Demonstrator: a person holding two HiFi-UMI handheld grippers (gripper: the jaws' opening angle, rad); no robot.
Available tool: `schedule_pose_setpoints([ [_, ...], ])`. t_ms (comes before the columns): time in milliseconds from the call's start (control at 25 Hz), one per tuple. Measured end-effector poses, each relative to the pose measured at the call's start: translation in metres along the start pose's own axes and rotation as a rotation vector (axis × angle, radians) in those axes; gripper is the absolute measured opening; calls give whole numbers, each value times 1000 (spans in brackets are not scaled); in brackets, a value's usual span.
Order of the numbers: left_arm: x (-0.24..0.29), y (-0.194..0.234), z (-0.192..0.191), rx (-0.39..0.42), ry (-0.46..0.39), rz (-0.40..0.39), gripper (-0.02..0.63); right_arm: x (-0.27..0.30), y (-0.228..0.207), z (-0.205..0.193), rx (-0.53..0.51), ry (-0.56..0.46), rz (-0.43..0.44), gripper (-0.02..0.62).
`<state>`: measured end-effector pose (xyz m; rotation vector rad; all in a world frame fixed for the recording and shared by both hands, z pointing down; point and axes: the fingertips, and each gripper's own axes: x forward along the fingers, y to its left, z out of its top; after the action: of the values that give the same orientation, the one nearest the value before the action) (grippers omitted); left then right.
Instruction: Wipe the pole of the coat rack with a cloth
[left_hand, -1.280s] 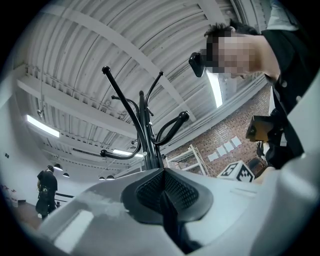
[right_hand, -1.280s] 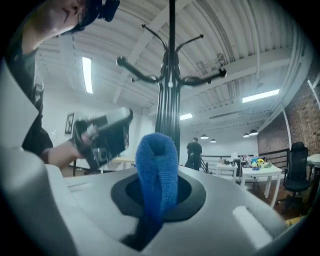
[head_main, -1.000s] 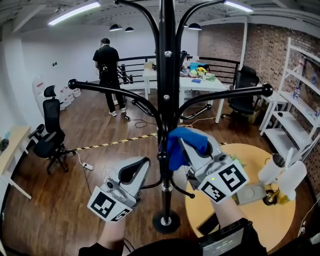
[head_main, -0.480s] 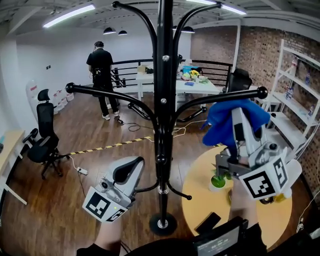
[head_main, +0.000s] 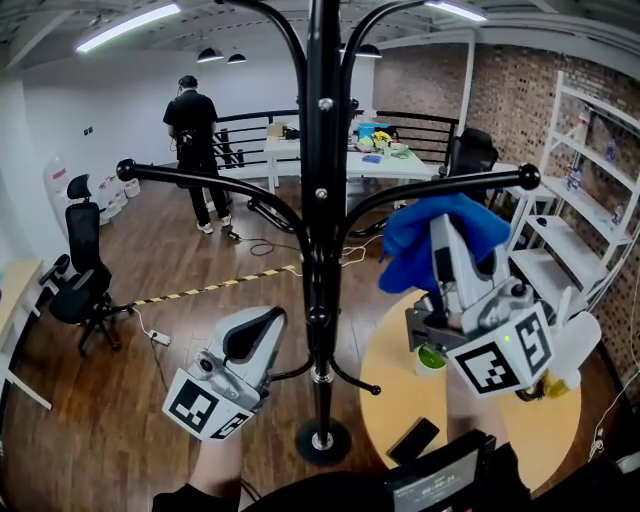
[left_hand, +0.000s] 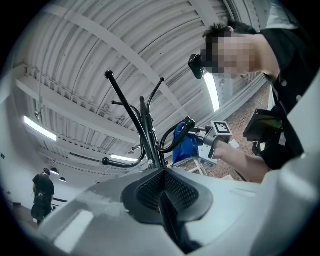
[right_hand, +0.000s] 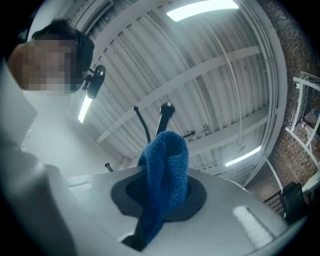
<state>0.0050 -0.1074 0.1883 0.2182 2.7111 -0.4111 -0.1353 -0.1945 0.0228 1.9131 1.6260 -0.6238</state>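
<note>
Coat rack pole (head_main: 318, 250): black, upright on the wooden floor. Blue cloth (head_main: 430, 235) to its right, clear of the pole, beside one curved arm. Pinched by the right gripper (head_main: 445, 262), fingers clamped tight on the cloth's folded middle. Left gripper (head_main: 255, 335) low, left of the pole, fingers pressed together on nothing. Round yellow worktop (head_main: 520, 440) beneath the right gripper.

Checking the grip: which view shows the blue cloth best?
The right gripper view: the blue cloth fills the middle, pinched in the right gripper. The head view shows it bunched atop that gripper, right of the pole. The left gripper view shows only a small, distant blue patch.
</note>
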Motion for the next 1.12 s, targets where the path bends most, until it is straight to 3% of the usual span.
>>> schedule_pose_setpoints([
  [280, 0, -2, 3, -11, -6, 19, 3, 20, 25, -93, -32, 174, 37, 23],
  [520, 1, -4, -4, -25, 9, 26, 3, -22, 31, -170, 4, 362, 56, 21],
  [680, 1, -3, -16, -24, 42, 22, 3, -80, 40, -243, 32, 558, 81, 21],
  [880, 2, -1, -24, -38, 55, 18, 3, -149, 60, -314, 34, 888, 180, 21],
  [1040, 7, -5, -27, -56, 52, -1, 3, -201, 78, -352, -24, 1129, 309, 21],
  [1120, 9, -8, -27, -56, 51, -10, 3, -217, 75, -352, -23, 1181, 321, 21],
])
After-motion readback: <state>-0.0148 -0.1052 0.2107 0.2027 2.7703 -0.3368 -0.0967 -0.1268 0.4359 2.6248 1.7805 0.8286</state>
